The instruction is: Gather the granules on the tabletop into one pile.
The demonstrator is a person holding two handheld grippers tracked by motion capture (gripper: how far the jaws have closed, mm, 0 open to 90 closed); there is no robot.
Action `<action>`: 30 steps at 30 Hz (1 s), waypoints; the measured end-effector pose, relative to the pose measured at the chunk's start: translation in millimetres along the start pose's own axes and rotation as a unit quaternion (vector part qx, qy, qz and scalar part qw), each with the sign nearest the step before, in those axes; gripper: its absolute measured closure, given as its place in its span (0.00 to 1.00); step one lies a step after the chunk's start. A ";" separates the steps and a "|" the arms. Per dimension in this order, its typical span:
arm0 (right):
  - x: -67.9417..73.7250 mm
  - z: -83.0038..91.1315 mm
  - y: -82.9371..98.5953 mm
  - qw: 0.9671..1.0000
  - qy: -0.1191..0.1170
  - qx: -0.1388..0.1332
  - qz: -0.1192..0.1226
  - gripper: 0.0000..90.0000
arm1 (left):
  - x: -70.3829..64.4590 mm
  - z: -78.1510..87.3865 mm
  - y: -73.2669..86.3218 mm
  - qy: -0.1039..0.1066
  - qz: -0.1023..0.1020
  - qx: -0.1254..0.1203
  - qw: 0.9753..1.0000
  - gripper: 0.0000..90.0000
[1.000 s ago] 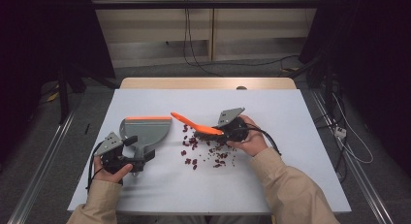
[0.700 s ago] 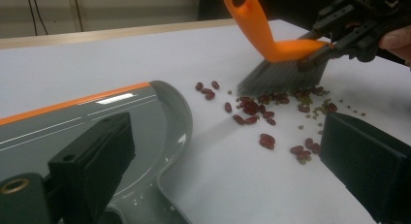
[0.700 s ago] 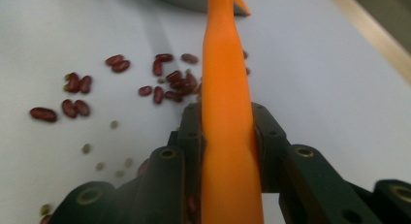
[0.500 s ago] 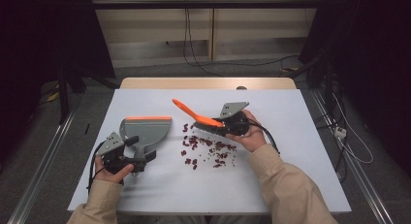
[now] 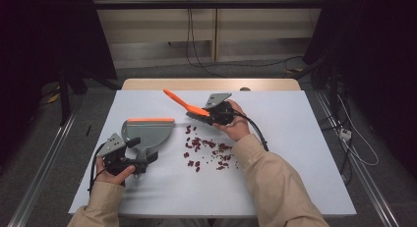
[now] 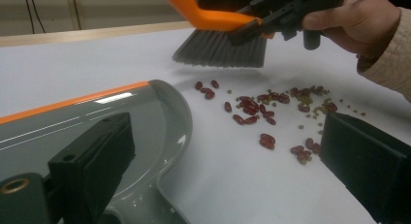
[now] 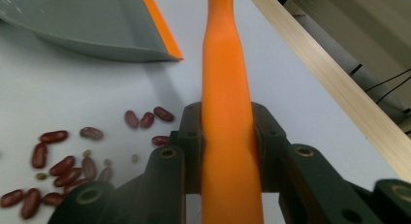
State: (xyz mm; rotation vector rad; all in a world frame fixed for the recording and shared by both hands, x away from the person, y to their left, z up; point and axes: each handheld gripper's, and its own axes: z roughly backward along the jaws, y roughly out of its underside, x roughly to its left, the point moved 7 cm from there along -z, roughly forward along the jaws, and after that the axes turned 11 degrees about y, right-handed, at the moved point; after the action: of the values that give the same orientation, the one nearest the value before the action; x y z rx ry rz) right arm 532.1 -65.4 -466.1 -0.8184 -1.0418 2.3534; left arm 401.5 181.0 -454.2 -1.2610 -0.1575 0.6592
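A grey dustpan [image 5: 147, 131] with an orange lip lies flat on the white table [image 5: 300, 138], left of centre. My left gripper [image 5: 132, 158] sits at the pan's handle with its jaws spread wide; in the left gripper view the left gripper [image 6: 223, 156] has one jaw over the dustpan [image 6: 97, 117] and the other out past the beans. Red beans [image 5: 206, 147] and a few small green ones lie scattered mid-table. My right gripper [image 5: 212, 116] is shut on the orange handle of a brush [image 5: 184, 103], whose grey bristles [image 6: 220, 47] hang just above the table behind the beans [image 6: 261, 107].
A wooden strip [image 5: 211, 84] runs along the table's far edge. Cables lie on the floor [image 5: 354, 148] to the right of the table. Bare white tabletop extends to the right and along the front edge.
My right gripper has lifted the brush and carried it away from me and a little left, off the bean patch. The left gripper and dustpan have stayed put.
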 end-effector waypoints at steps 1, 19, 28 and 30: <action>1.8 -3.8 -0.5 1.000 -0.003 0.003 0.007 0.79 | 0.2 0.4 -0.2 0.000 0.000 0.000 1.000 0.06; 42.5 24.0 10.5 0.992 -0.108 -0.009 0.066 0.79 | 2.0 2.5 0.1 -0.008 0.000 0.000 1.000 0.06; 54.9 40.2 15.0 0.990 -0.122 -0.010 0.074 0.79 | 1.8 2.2 -0.1 -0.008 0.000 0.000 1.000 0.06; 56.6 42.6 15.5 0.990 -0.122 -0.011 0.074 0.79 | 1.8 2.3 -0.2 -0.008 -0.001 0.000 1.000 0.06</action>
State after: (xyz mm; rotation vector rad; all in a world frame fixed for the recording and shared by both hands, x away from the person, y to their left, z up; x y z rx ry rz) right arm 460.0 -63.2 -474.1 -0.6454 -1.1397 2.6232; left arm 402.0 183.8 -453.7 -1.2554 -0.1719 0.6688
